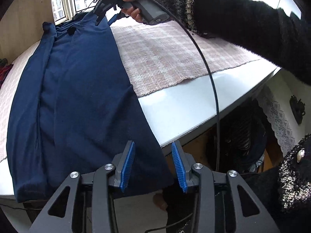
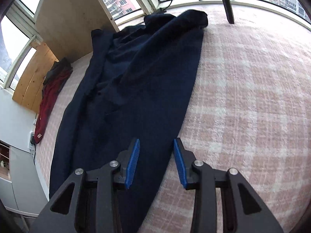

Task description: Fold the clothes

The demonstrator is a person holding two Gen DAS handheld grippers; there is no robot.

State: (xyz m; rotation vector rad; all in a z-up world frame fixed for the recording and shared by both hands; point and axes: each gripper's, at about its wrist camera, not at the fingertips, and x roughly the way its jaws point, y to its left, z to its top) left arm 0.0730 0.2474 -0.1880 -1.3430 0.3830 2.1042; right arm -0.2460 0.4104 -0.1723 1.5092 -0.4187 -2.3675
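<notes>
I saw the long dark blue cloth garment (image 2: 136, 89) folded narrow along the table's near edge (image 1: 186, 114), both claws apart, cross folds left.

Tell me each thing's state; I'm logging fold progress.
Navy garment: lying lengthwise on the blanket, sides folded inward, near end over the table edge.
Pink blanket: spread flat.
Red garment: lying crumpled at the table's side.
Left gripper: open, empty.
Right gripper: open, empty.
</notes>
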